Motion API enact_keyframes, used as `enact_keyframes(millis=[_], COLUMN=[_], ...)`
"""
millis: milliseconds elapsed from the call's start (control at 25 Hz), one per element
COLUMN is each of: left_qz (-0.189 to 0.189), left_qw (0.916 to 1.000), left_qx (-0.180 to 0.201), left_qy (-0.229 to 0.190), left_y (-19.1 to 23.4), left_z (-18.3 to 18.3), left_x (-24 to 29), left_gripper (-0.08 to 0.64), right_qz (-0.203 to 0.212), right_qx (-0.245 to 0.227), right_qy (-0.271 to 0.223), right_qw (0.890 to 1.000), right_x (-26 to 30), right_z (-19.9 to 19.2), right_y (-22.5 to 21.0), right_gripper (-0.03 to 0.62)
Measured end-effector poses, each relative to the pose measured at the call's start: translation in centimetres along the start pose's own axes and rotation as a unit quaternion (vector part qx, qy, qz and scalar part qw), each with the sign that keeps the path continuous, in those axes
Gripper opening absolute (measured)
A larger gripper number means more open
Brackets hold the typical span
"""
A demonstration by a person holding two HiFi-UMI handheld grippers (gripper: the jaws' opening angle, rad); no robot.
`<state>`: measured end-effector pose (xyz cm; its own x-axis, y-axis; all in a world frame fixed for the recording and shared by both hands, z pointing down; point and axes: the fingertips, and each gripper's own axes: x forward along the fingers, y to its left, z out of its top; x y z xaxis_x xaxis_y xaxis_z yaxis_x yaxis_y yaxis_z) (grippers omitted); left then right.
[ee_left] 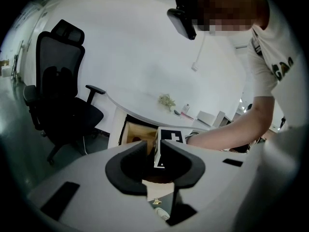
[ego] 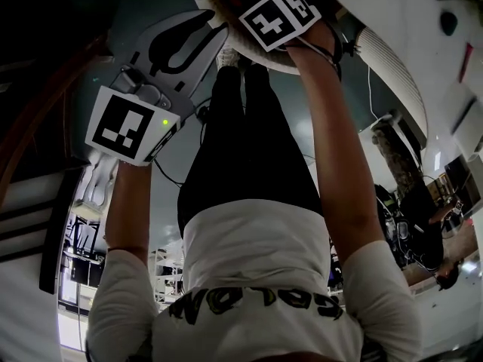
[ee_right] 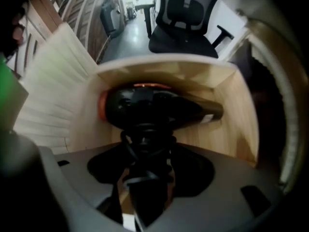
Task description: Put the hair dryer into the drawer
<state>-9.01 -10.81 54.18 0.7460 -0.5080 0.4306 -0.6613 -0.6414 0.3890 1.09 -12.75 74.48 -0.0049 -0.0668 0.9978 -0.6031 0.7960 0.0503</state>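
Observation:
A black hair dryer (ee_right: 154, 108) with an orange back end lies inside the light wooden drawer (ee_right: 236, 110), under the white desk. My right gripper (ee_right: 145, 178) points straight down into that drawer. Its jaws stand wide on either side of the dryer's black handle, with wood showing beside the handle. In the head view only its marker cube (ego: 278, 17) shows, at the drawer. My left gripper (ee_left: 154, 151) hangs outside, aimed at the open drawer (ee_left: 133, 132), with a narrow gap between its tips and nothing in it. In the head view the left gripper (ego: 198, 29) sits left of the drawer.
A black office chair (ee_left: 60, 95) stands on the floor left of the drawer. The curved white desk (ee_left: 145, 103) above it carries a few small items. A ribbed white panel (ee_right: 53, 81) flanks the drawer. The person's legs stand close in front of it.

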Motion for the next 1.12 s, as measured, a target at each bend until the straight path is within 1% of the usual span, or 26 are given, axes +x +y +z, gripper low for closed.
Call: enact_keyframes(millis=[200,360,400,480,560,680,720,800,880,960,1040,1120], left_qz=[0.011,0.023,0.027,0.035,0.040,0.049,0.053,0.059,0.061,0.061,0.059,0.054], left_qw=[0.9998,0.9994,0.9992,0.9987,0.9982,0.9972,0.9966,0.9952,0.9937,0.9921,0.9909,0.9898], left_qx=[-0.001,-0.010,-0.011,-0.013,-0.014,-0.008,-0.005,0.006,0.017,0.024,0.029,0.029], left_qy=[-0.018,-0.025,-0.027,-0.034,-0.042,-0.056,-0.063,-0.078,-0.093,-0.107,-0.118,-0.128], left_y=[-2.2,-3.6,-4.0,-4.9,-6.0,-7.7,-8.2,-9.6,-11.0,-12.5,-13.5,-13.6], left_z=[3.1,5.0,5.5,6.7,8.1,10.4,11.2,13.2,15.3,17.3,18.6,19.1], left_x=[0.4,0.4,0.4,0.2,-0.3,-1.5,-2.0,-2.8,-3.4,-3.6,-3.1,-2.3], left_gripper=[0.095,0.095,0.094,0.091,0.083,0.069,0.063,0.043,0.037,0.034,0.032,0.032], right_qz=[0.002,0.031,0.040,0.053,0.063,0.070,0.073,0.077,0.069,0.056,0.046,0.039], right_qx=[0.005,0.020,0.026,0.041,0.062,0.089,0.093,0.100,0.104,0.105,0.108,0.112], right_qy=[-0.041,-0.076,-0.090,-0.124,-0.161,-0.220,-0.244,-0.297,-0.345,-0.382,-0.415,-0.443], right_qw=[0.999,0.996,0.995,0.990,0.983,0.969,0.963,0.946,0.930,0.916,0.902,0.888], right_x=[-4.8,-8.5,-9.5,-12.0,-15.0,-19.9,-21.7,-25.7,-29.8,-33.4,-35.8,-37.0], right_z=[-1.3,-2.6,-2.8,-3.2,-3.5,-3.5,-3.4,-3.2,-3.0,-3.1,-3.2,-3.0], right_y=[-1.9,-2.3,-2.3,-2.2,-2.3,-2.6,-2.7,-3.1,-3.8,-4.6,-5.7,-6.6], right_gripper=[0.272,0.249,0.229,0.214,0.197,0.180,0.172,0.168,0.157,0.138,0.131,0.126])
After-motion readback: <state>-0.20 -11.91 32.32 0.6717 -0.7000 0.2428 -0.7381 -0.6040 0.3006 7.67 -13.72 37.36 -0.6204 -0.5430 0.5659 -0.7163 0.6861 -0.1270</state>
